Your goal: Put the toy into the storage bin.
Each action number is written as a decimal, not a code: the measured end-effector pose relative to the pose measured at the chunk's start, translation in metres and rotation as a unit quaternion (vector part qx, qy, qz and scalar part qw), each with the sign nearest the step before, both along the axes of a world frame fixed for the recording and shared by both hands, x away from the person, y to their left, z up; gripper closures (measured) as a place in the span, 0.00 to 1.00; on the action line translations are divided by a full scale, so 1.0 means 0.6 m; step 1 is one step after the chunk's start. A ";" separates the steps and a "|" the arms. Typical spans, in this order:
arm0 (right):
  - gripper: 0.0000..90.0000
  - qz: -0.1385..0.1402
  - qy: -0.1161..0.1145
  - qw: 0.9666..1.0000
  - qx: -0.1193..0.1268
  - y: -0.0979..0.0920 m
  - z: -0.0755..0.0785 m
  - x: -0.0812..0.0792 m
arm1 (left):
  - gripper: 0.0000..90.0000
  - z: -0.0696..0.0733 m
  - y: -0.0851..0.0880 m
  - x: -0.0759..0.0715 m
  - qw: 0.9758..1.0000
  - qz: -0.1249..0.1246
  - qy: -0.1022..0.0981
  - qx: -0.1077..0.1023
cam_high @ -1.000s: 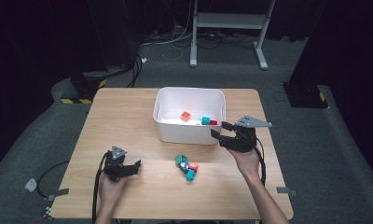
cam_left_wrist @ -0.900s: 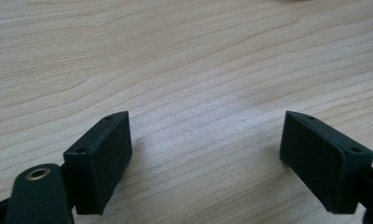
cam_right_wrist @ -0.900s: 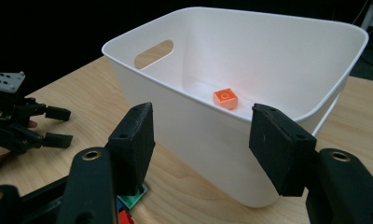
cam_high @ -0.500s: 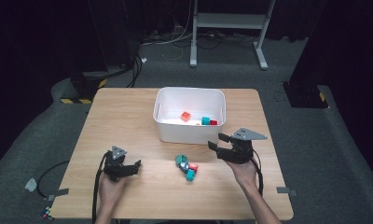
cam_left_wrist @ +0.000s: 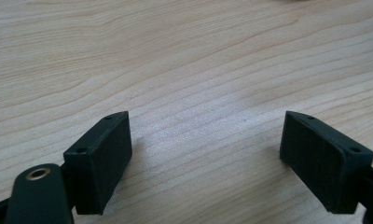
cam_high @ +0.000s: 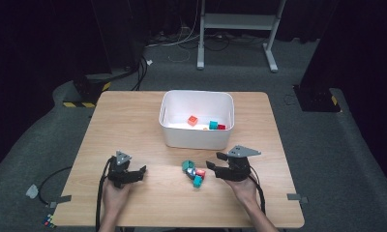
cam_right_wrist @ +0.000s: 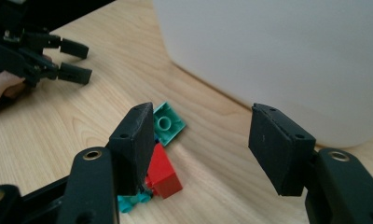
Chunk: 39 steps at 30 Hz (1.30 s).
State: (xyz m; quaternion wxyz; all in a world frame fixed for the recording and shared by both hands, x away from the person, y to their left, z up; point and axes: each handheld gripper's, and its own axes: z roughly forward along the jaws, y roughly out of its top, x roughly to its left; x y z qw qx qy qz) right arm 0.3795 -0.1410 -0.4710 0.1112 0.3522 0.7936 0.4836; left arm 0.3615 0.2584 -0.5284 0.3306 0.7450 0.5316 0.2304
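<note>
A small heap of loose bricks lies in front of the white bin (cam_high: 196,137): a green brick (cam_high: 186,166), a red brick (cam_high: 200,172) and a teal brick (cam_high: 197,182). My right gripper (cam_high: 215,161) is low over the table just right of the heap, open, pointing left at it. In the right gripper view the green brick (cam_right_wrist: 168,123), red brick (cam_right_wrist: 162,173) and teal brick (cam_right_wrist: 128,202) sit beside and partly behind the left jaw, and the gap of the right gripper (cam_right_wrist: 203,113) holds nothing. My left gripper (cam_high: 140,172) rests open on bare wood, its jaws wide apart in its own view (cam_left_wrist: 208,158).
Inside the bin lie an orange brick (cam_high: 192,120), a teal brick (cam_high: 213,125) and a red brick (cam_high: 222,127). The bin wall (cam_right_wrist: 278,60) stands close behind the right jaws. The left gripper (cam_right_wrist: 84,61) shows far off. Cables trail off the table's front edge.
My right gripper has come down from beside the bin toward the front of the table and slightly left, ending next to the loose bricks. Its jaws stay open. The left gripper has not moved.
</note>
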 end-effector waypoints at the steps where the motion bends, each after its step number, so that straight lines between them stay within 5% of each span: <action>1: 0.45 0.002 0.001 1.000 -0.003 0.003 -0.005 -0.001 | 0.19 0.000 0.000 0.000 1.000 0.000 0.000 0.000; 21: 0.46 0.022 0.043 0.998 -0.032 0.042 -0.060 -0.002 | 0.19 0.000 0.000 0.000 1.000 0.000 0.000 0.000; 39: 0.64 0.011 0.033 0.996 -0.081 0.051 -0.077 -0.002 | 0.19 0.000 0.000 0.000 1.000 0.000 0.000 0.000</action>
